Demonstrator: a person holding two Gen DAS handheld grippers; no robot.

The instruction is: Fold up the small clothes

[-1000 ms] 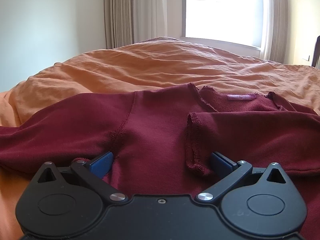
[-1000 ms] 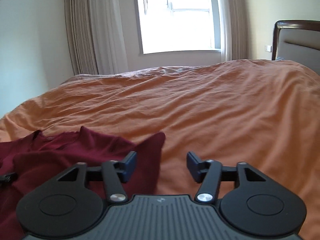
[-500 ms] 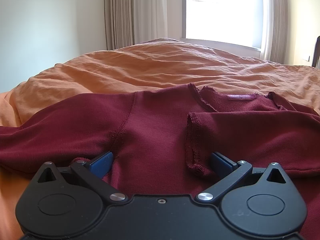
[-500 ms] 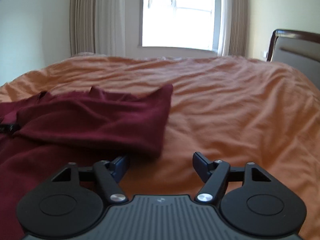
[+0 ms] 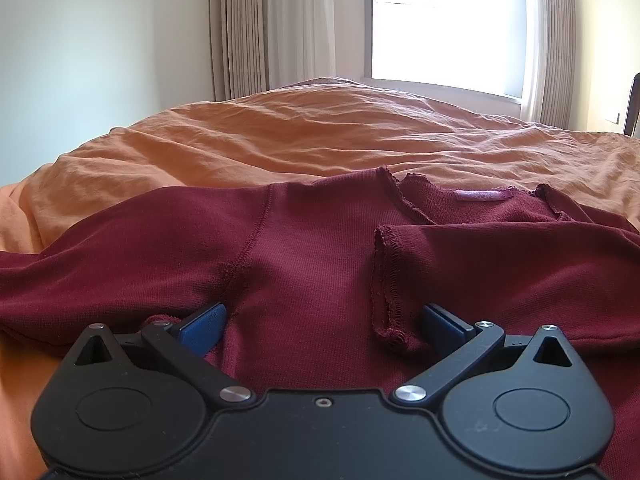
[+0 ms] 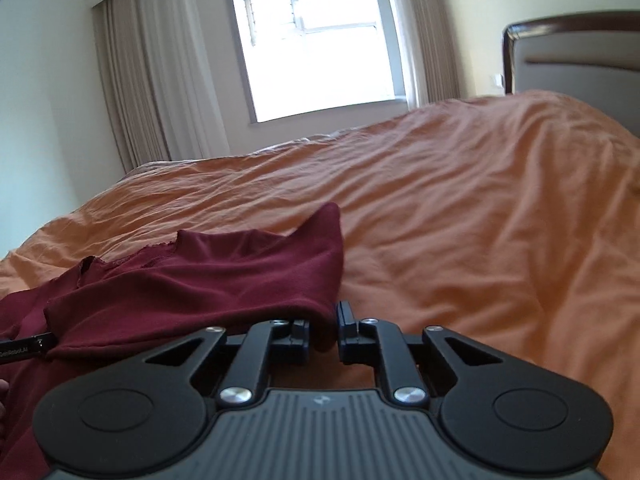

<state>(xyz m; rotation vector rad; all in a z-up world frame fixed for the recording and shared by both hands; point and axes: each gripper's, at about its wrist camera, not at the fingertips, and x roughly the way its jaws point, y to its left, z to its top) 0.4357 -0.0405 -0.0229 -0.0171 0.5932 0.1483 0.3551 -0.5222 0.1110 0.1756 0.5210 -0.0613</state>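
A maroon long-sleeve top (image 5: 312, 264) lies flat on the orange duvet, its neckline and purple label (image 5: 478, 195) at the far side. One sleeve is folded across the chest, with its cuff (image 5: 386, 280) near my left gripper (image 5: 324, 322). That gripper is open and rests low on the top, with flat fabric between its wide blue pads. In the right wrist view the top (image 6: 200, 280) shows its folded right edge. My right gripper (image 6: 324, 330) has its jaws closing, and the pads pinch that fold.
The orange duvet (image 6: 480, 220) spreads wide to the right and far side, wrinkled. A padded headboard (image 6: 572, 56) stands at the far right. A window and curtains (image 5: 256, 28) line the far wall. A black finger of the left gripper (image 6: 24, 348) shows at the left edge.
My right gripper moved in to the top's folded right edge, rolled a little, and its jaws went from wide apart to pinched on the fabric. The left gripper stayed still.
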